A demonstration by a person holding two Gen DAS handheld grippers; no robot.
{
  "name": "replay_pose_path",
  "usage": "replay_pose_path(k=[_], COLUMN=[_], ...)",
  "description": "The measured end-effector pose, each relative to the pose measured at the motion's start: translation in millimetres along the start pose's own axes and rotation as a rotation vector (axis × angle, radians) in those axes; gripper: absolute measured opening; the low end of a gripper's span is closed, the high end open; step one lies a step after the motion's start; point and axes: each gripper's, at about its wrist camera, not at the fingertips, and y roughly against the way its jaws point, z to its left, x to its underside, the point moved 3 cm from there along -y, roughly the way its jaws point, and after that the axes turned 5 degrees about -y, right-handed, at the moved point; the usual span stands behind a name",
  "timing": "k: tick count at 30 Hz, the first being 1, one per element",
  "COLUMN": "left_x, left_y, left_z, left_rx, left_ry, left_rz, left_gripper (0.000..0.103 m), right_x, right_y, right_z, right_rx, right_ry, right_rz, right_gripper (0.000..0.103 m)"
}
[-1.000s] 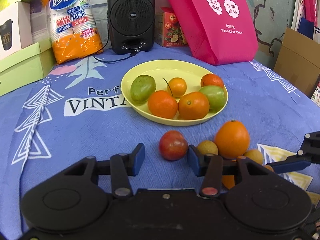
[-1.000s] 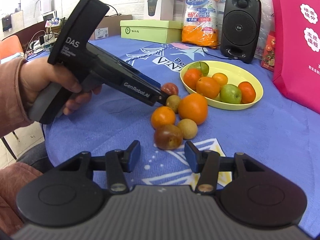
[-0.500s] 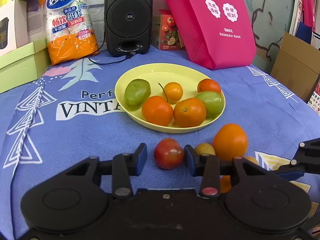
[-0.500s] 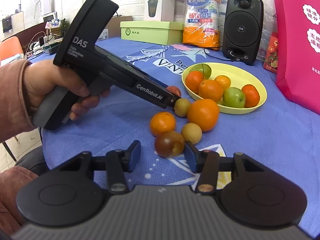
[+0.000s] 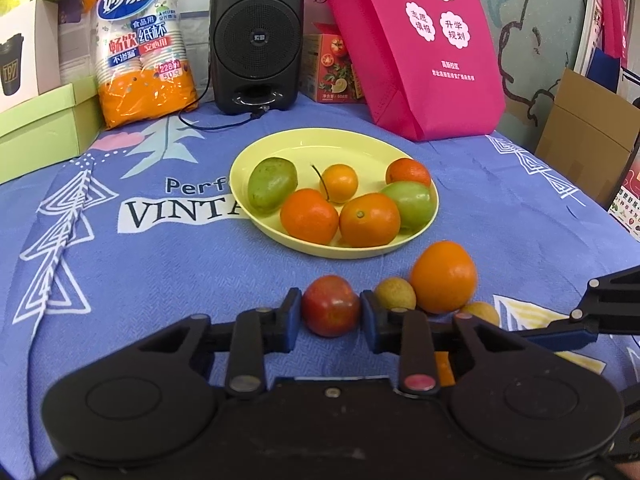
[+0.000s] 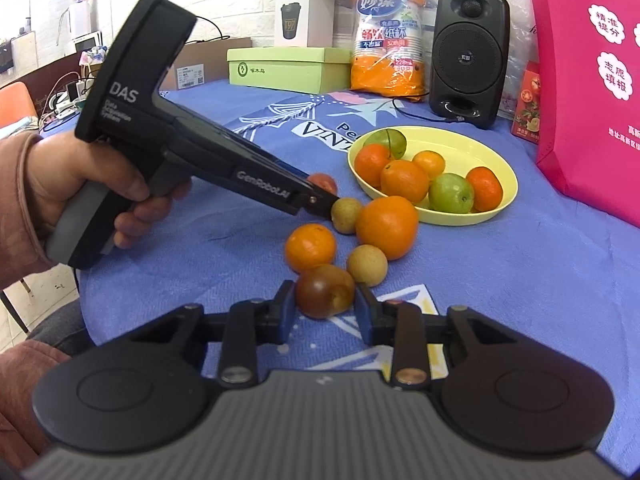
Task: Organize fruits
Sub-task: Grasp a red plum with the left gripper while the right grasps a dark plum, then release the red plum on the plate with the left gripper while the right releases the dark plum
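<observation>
A yellow plate (image 5: 352, 148) (image 6: 492, 152) holds several oranges and green fruits. My left gripper (image 5: 330, 312) is shut on a red tomato (image 5: 331, 306), which rests on the blue cloth; the tomato also shows in the right wrist view (image 6: 323, 182). My right gripper (image 6: 325, 300) is shut on a dark brown-red tomato (image 6: 325, 290) on the cloth. Loose beside them lie a big orange (image 5: 443, 276) (image 6: 387, 226), a smaller orange (image 6: 310, 247) and two tan longans (image 5: 395, 294) (image 6: 367, 265).
At the back stand a black speaker (image 5: 256, 36), an orange pack of paper cups (image 5: 142, 40), a pink bag (image 5: 412, 40) and green boxes (image 5: 44, 128). The left gripper body and hand (image 6: 132, 140) fill the left of the right wrist view.
Both grippers moved forward over their tomatoes and closed their fingers onto them. The other fruits have not moved.
</observation>
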Motion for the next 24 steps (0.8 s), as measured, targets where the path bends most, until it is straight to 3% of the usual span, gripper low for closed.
replay_pose_path(k=[14, 24], left_x=[0, -30], left_y=[30, 29], left_z=[-1, 0], left_rx=[-0.01, -0.018], left_ry=[-0.025, -0.036], left_rz=[-0.015, -0.041], left_gripper=[0.031, 0.031], right_x=[4, -23], right_y=[22, 25], right_z=[-6, -21], right_rx=[0.039, 0.077], right_ry=[0.004, 0.031], right_rz=[-0.02, -0.063], right_gripper=[0.031, 0.031])
